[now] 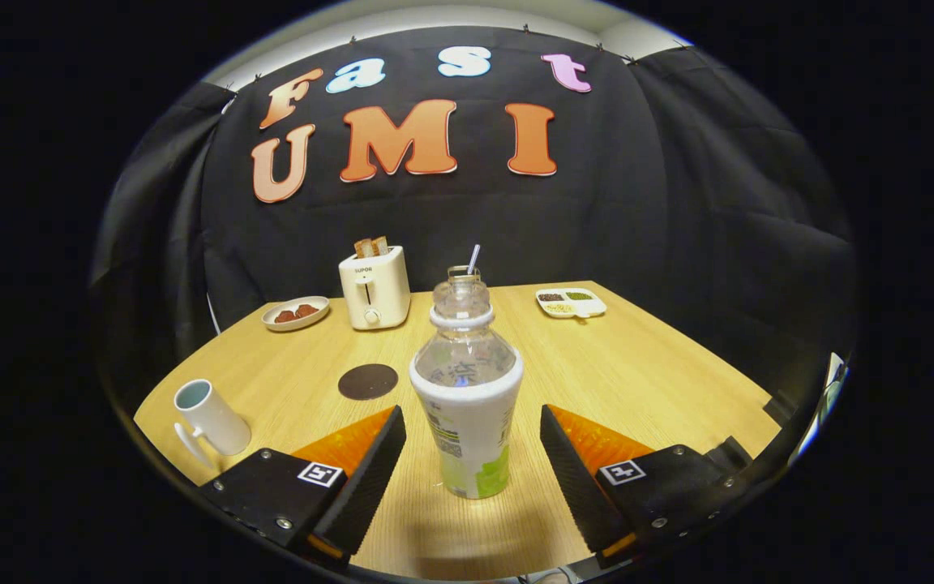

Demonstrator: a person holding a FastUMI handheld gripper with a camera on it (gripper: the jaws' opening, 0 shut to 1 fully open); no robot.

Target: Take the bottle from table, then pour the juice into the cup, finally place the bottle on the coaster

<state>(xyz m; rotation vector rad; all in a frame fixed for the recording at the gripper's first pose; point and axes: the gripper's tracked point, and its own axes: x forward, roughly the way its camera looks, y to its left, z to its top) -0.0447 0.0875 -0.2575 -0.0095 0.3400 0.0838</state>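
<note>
**Spotter:** Where are you in the job?

**Operator:** At the very first step, I'd say: taking the bottle (467, 389) off the table (637, 373). My gripper (473, 442) is spread wide, and the bottle stands upright between the two fingers with a clear gap on each side. Neither finger touches it, so I've got hold of nothing yet.

**Spotter:** What does the next move need?

**Operator:** As I judge it, I close evenly on the labelled lower body, keeping it centred so one finger doesn't nudge it over first. The bottle looks open at the top, so I'd lift it level.

**Spotter:** How does the bottle look?

**Operator:** Clear plastic at the shoulder and neck, with a pale wrap around the lower part and a green band near the base. I can't tell how much juice is in it; the clear part looks mostly empty.

**Spotter:** And the places it has to go?

**Operator:** The white cup (209, 416) sits near the table edge, beyond my left finger, handle toward me. The dark round coaster (367, 381) lies flat between the cup and the bottle, a bit further back. Both are bare. Behind them are a toaster (374, 286), a small plate (296, 312) and a divided dish (571, 302), well out of my path.
</note>
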